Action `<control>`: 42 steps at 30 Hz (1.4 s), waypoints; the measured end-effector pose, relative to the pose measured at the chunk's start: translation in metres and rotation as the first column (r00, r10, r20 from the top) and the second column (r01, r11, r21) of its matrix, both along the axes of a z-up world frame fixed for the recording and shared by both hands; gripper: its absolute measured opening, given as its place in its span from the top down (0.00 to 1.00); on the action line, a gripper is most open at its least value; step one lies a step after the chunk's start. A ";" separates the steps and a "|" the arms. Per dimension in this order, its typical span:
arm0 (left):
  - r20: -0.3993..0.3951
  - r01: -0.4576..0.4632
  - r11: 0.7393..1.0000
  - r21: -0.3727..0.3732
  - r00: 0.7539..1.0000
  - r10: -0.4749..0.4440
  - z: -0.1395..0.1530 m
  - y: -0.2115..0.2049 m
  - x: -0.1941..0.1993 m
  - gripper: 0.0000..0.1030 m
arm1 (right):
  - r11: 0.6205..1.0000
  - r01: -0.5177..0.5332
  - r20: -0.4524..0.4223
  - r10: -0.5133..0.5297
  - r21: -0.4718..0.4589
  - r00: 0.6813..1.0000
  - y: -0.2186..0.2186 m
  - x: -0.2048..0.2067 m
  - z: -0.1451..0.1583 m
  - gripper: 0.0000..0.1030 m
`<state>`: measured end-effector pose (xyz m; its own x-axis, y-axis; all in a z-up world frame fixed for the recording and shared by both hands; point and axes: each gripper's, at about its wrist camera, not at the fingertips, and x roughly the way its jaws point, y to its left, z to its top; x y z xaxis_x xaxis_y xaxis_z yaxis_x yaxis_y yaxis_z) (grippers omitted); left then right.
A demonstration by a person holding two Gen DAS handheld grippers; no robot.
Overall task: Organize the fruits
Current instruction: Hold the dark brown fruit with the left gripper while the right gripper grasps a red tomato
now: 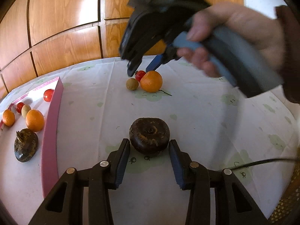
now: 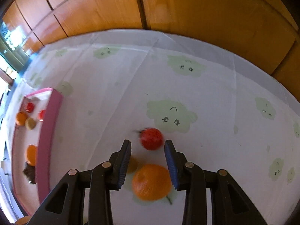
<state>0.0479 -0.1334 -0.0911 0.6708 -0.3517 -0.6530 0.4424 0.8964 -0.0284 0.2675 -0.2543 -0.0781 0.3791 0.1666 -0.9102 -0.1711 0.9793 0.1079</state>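
A home, likely a dining or living room; glossy wooden cabinet panels (image 1: 65, 28) line the back; the tabletop (image 2: 215, 97) wears a white cloth printed with cartoon green clouds; a pink-rimmed tray (image 1: 51, 131) holds fruit.

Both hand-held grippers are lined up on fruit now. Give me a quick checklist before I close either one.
1. Left hand-held gripper open around the dark water chestnut: ok.
2. Chestnut resting on the tablecloth, apart from other fruit: ok.
3. Right hand-held gripper open, red cherry tomato between its fingertips: ok.
4. Orange and pale longan crowd the tomato: not ok.
5. Right view sharp enough to judge contact: cannot tell, blurred.
6. Pink tray has free space: ok.
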 end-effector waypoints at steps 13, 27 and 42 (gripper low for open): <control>-0.003 0.000 1.000 -0.006 1.000 0.000 0.002 0.002 0.000 0.59 | 0.998 0.029 0.080 -0.034 0.054 0.996 -0.026 -0.030 0.027 0.77; -0.009 0.001 1.000 -0.031 1.000 -0.001 0.001 0.004 0.000 0.59 | 0.999 0.033 0.078 -0.031 -0.026 0.996 -0.013 0.017 0.013 0.59; -0.011 0.010 0.999 -0.042 1.000 -0.011 0.001 0.003 -0.003 0.55 | 0.995 -0.011 0.081 0.019 -0.095 0.997 -0.015 0.004 0.019 0.76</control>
<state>0.0451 -0.1305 -0.0897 0.6598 -0.3861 -0.6446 0.4513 0.8896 -0.0709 0.2719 -0.2692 -0.0590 0.4509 0.0874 -0.8883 -0.1907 0.9817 -0.0002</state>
